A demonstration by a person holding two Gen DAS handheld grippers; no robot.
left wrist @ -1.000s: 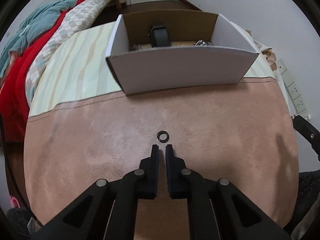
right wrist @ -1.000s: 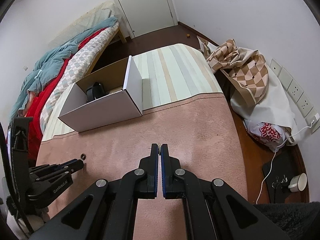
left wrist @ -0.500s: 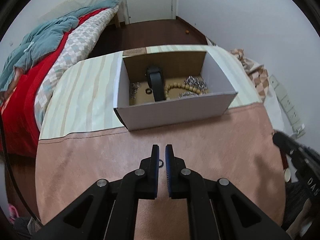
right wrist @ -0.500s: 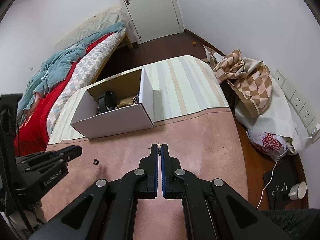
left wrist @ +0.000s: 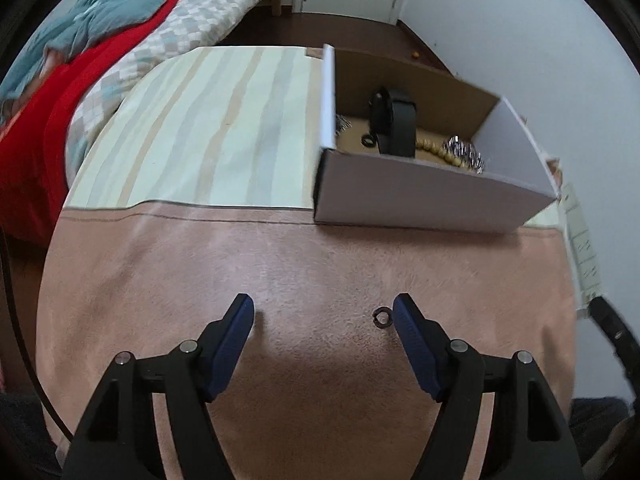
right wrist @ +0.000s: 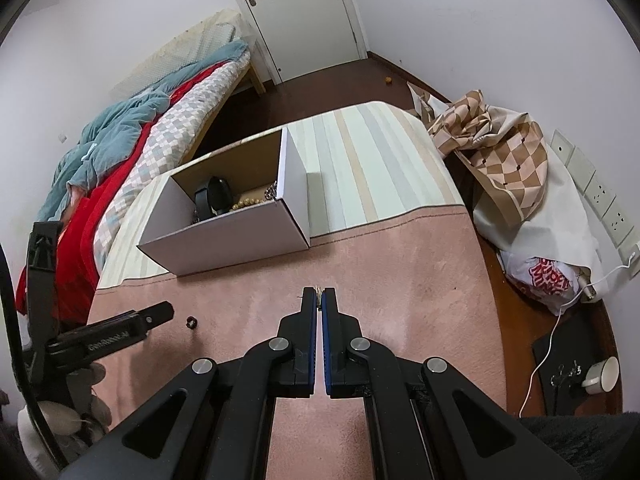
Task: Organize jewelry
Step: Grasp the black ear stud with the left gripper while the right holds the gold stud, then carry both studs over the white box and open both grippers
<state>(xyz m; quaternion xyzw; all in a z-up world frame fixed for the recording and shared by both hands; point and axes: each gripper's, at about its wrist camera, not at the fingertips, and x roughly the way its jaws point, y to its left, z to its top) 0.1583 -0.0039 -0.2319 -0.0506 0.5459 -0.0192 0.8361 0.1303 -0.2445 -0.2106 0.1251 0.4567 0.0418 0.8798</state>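
A small dark ring (left wrist: 381, 317) lies on the pink cloth, just inside the right finger of my left gripper (left wrist: 323, 312), which is open and empty above the cloth. The ring also shows in the right wrist view (right wrist: 192, 322), beside the left gripper (right wrist: 154, 314). A white cardboard box (left wrist: 424, 200) stands beyond, holding a black watch (left wrist: 394, 120), wooden beads (left wrist: 434, 150) and silver chains (left wrist: 464, 152). My right gripper (right wrist: 319, 300) is shut, with a tiny gold-coloured piece pinched at its tips; what it is I cannot tell.
The table (right wrist: 400, 264) has pink cloth in front and striped cloth behind. A bed (right wrist: 140, 128) with red and teal blankets lies left. Checkered fabric and bags (right wrist: 516, 184) are piled at the right, with wall sockets, a cable and a cup (right wrist: 602, 374) on the floor.
My left gripper has opened wide and shifted left, so the ring now sits by its right finger. The box has moved to the right in its view. The right gripper stays shut.
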